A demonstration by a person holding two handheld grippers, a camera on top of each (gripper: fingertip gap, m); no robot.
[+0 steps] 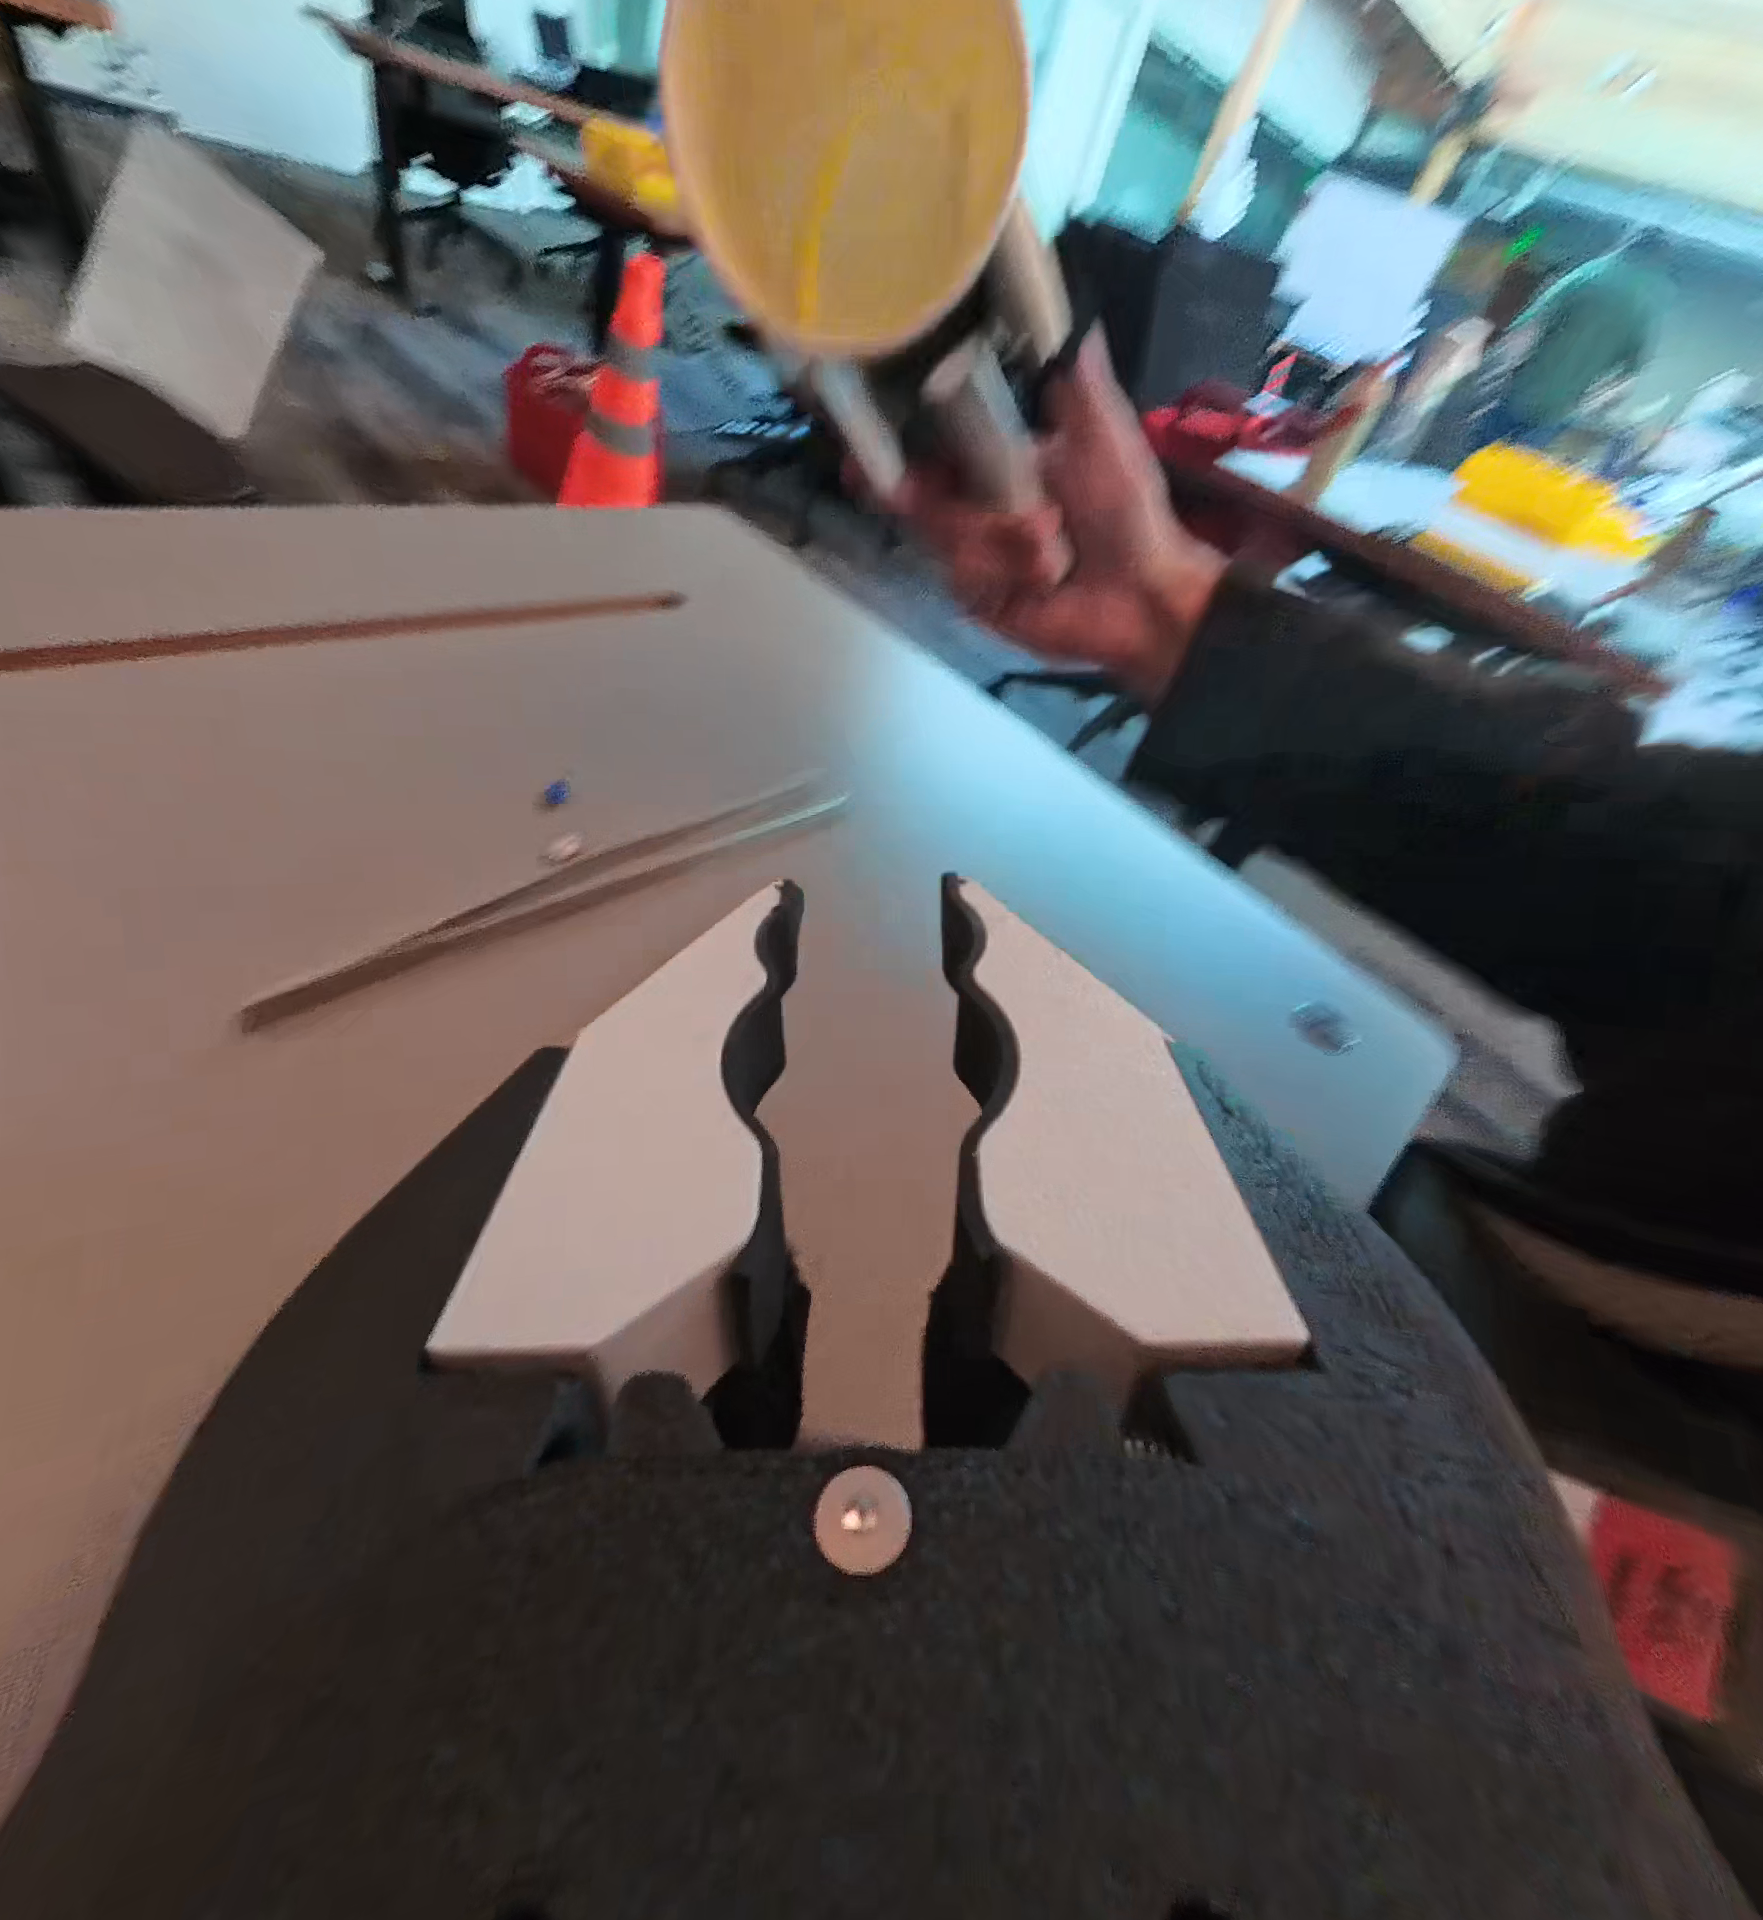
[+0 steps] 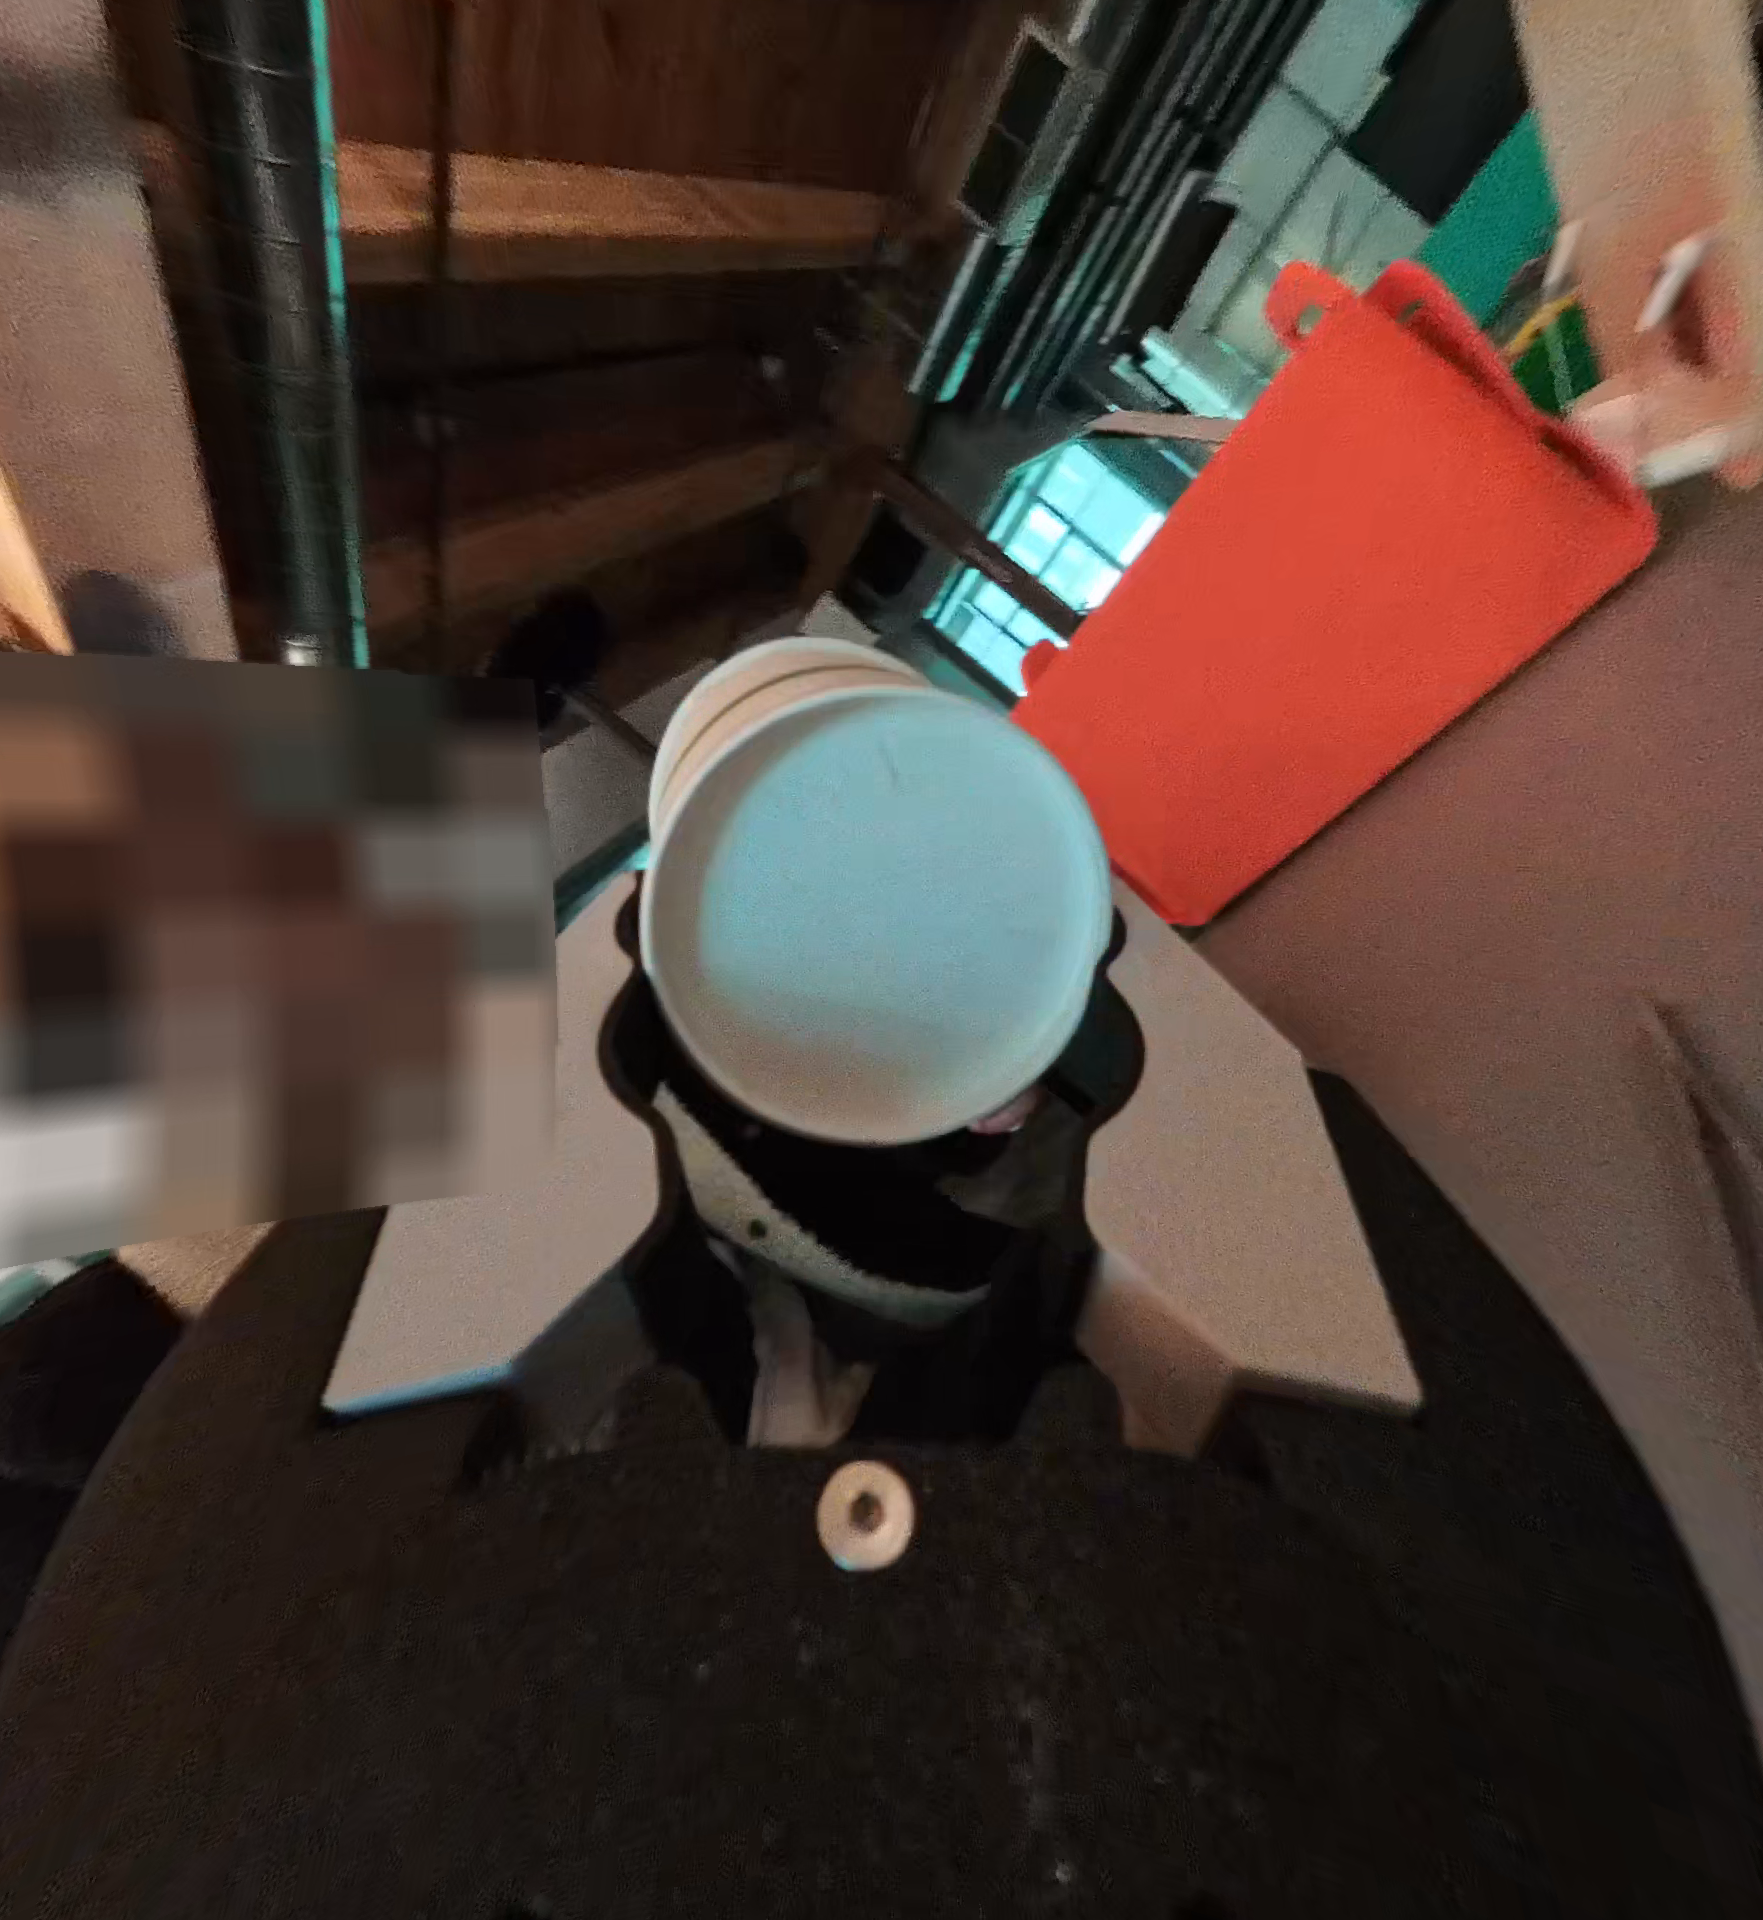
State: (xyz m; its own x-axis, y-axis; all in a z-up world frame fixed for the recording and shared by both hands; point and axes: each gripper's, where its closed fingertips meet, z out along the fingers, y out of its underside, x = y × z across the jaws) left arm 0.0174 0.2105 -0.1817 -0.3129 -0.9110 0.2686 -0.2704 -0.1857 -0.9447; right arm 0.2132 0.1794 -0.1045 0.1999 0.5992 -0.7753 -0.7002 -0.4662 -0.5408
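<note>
- The left gripper (image 1: 864, 894) hovers over a pale grey tabletop (image 1: 233, 831). Its two pale fingers stand a narrow gap apart with nothing between them, so only bare table shows through the gap.
- Ahead of it and to its left, two long thin rods (image 1: 544, 904) lie flat on the tabletop, close to the fingertips. Two tiny bits, one blue and one silvery (image 1: 557, 821), sit just beyond them. A longer dark strip (image 1: 305, 634) lies farther ahead.
- High ahead of the left gripper, the person's right hand (image 1: 1053, 582), in a dark sleeve, holds up the other tool. A pale round paper cup (image 1: 846, 166) sticks out of it with its yellowish inside facing this camera, well clear of the table.
- The right gripper (image 2: 872, 935) is closed on that cup (image 2: 872, 914). The black inner faces of its fingers press the cup's sides, and the cup's flat round white bottom faces the camera. I judge the grip sits low on the body, which leaves the mouth free.
- Stepped rims show just beyond the bottom, so this may be several cups nested together; I cannot tell for sure.
- The right gripper points steeply upward, with wooden ceiling beams (image 2: 596, 208) straight ahead of it.
- To its right hangs a flat orange-red plastic board (image 2: 1324, 623), near a brownish surface.
- Beyond the table, an orange traffic cone (image 1: 622, 405) stands on the floor.
</note>
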